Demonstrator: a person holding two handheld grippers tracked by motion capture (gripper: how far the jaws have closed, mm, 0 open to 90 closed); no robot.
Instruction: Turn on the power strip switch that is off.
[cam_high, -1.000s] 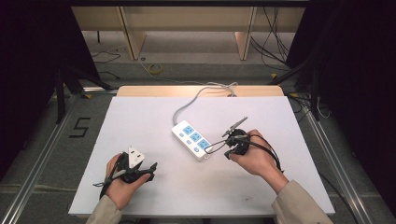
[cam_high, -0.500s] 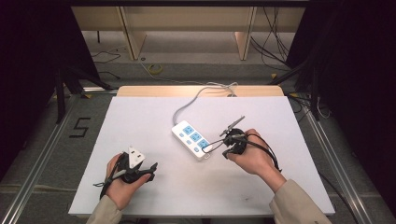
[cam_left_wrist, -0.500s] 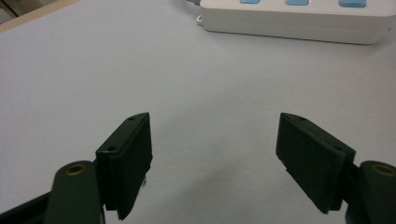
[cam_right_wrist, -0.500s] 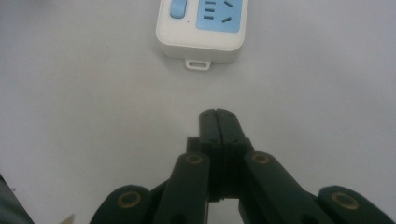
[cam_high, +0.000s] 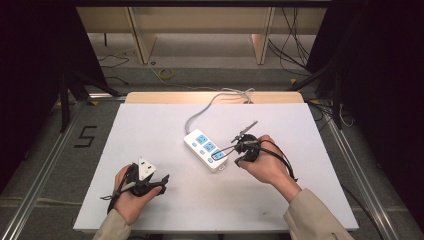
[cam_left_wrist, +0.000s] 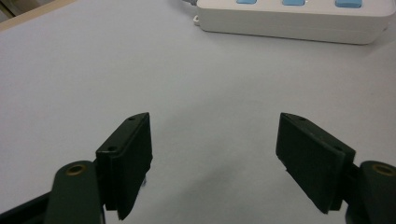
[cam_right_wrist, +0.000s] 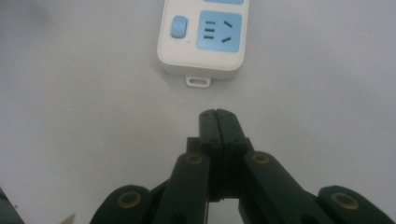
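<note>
Down at the near edge, the left gripper (cam_high: 150, 182) sits low over the white table (cam_high: 150, 130), cradled in the person's left hand (cam_high: 131, 192), and its jaws stand wide apart with nothing but bare tabletop between them. The grey three-cornered plate on its top catches the light in the high view.

Across to the right hand (cam_high: 267, 165), a little farther in: the right gripper (cam_right_wrist: 218, 114) has its two black jaws pressed flat together, nothing caught between them, tips aimed straight at the short end of the power strip (cam_right_wrist: 201, 35) and hovering just short of its little hanging tab. They are near it, but not touching.

The power strip (cam_high: 206, 149) lies diagonally at mid-table, white body, light-blue socket faces and a blue switch button beside each. No brand name or lettering can be read on it. In the left gripper view its long side (cam_left_wrist: 289, 21) runs across the top, well clear of that gripper.

Beyond, its grey cord (cam_high: 200, 112) curls away to the far edge of the table. Out on the floor at the left, a black taped numeral "5" (cam_high: 86, 136).
</note>
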